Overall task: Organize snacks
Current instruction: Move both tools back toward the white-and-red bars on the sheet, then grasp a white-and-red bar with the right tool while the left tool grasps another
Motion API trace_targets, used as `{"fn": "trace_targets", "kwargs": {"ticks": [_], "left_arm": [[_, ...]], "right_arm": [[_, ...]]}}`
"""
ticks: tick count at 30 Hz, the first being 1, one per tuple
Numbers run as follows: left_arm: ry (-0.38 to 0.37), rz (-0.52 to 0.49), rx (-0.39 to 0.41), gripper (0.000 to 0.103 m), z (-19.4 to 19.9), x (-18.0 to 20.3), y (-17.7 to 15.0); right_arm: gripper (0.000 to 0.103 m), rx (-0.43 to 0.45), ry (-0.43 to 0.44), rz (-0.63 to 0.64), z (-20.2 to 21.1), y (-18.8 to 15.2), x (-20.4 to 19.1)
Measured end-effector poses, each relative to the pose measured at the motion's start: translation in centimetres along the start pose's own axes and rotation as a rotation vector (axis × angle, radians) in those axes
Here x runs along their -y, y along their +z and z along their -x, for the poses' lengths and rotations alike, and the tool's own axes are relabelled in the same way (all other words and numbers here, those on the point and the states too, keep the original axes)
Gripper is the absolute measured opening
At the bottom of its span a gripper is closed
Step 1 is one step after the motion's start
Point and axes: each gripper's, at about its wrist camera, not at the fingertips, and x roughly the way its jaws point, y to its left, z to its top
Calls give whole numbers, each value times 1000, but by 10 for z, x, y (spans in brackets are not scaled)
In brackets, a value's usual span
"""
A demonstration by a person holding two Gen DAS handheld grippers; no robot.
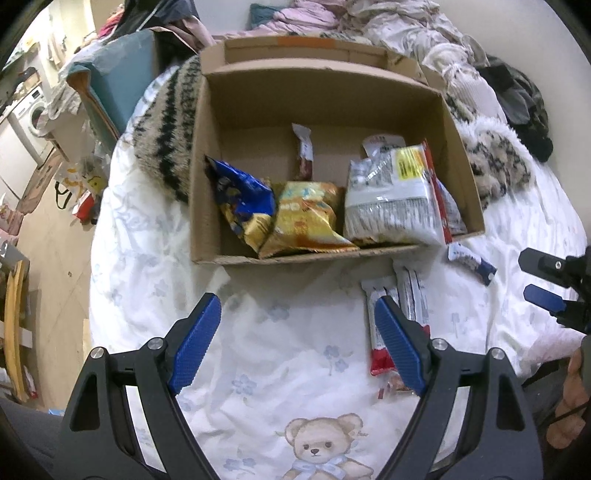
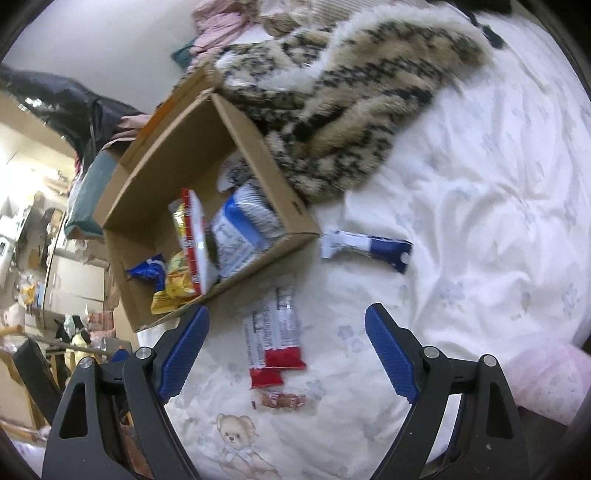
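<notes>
A cardboard box [image 1: 207,206] [image 2: 258,155] sits on a white bed cover. It holds a blue bag [image 1: 242,192], a yellow bag [image 1: 306,218], a white-grey pack [image 1: 388,199] and a small bar [image 1: 304,151]. Two red-and-white bars [image 2: 275,332] [image 1: 406,295] lie on the cover in front of the box. A blue-and-white bar [image 2: 365,247] [image 1: 471,260] lies to their right. A small brown candy [image 2: 282,400] lies near the bars. My left gripper [image 1: 299,343] is open and empty, in front of the box. My right gripper [image 2: 286,350] is open, with the red-and-white bars between its fingers.
A furry patterned throw [image 2: 343,103] [image 1: 166,140] lies behind and beside the box. Crumpled clothes [image 1: 332,18] pile up at the back. The bed's left edge drops to a cluttered floor [image 1: 48,221]. A pink cloth [image 2: 546,376] lies at the right.
</notes>
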Motion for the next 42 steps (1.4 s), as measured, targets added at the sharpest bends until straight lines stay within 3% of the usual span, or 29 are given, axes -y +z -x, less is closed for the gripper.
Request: {"fn": "trace_targets", "kwargs": {"ticks": [10,18,24,26,27,28,31,34,39,40,42], "left_arm": [[-4,68,-99,83,-24,-9,-3],[6,113,-122,83,-28,-20,-1],[9,126,-122,83,-27,-27,-1],[11,127,-127,83,-28,-28,-2],[12,127,-131,83,-29,-28,-2],[12,129,-135,83,-30,-29,-2],[4,134,-141,83,-32,-28,-2],[9,117,-135,83,-32,-23,-1],[28,118,-133,83,-33,-24,-1],[33,123,-133,83,-33,-26,-1],[36,141,-142,83,-34,-32,-2]], "right_arm": [[89,-70,-28,-72,-19,0,13],[89,-203,-73,26,-66,-11,-15],[67,-327,-111,123,-121,-20,-41],[53,-341,-150,138,-133,-23,-42],[38,-345,-163,148,-136,-24,-42],[34,-337,-162,156,-135,-24,-42],[34,-281,-168,187,-120,-20,-47],[34,-241,-235,242,-112,-17,-49],[35,-314,-313,361,-136,-35,-62],[35,-320,-295,387,-138,-38,-69],[34,-359,-151,346,-138,-39,-75]]}}
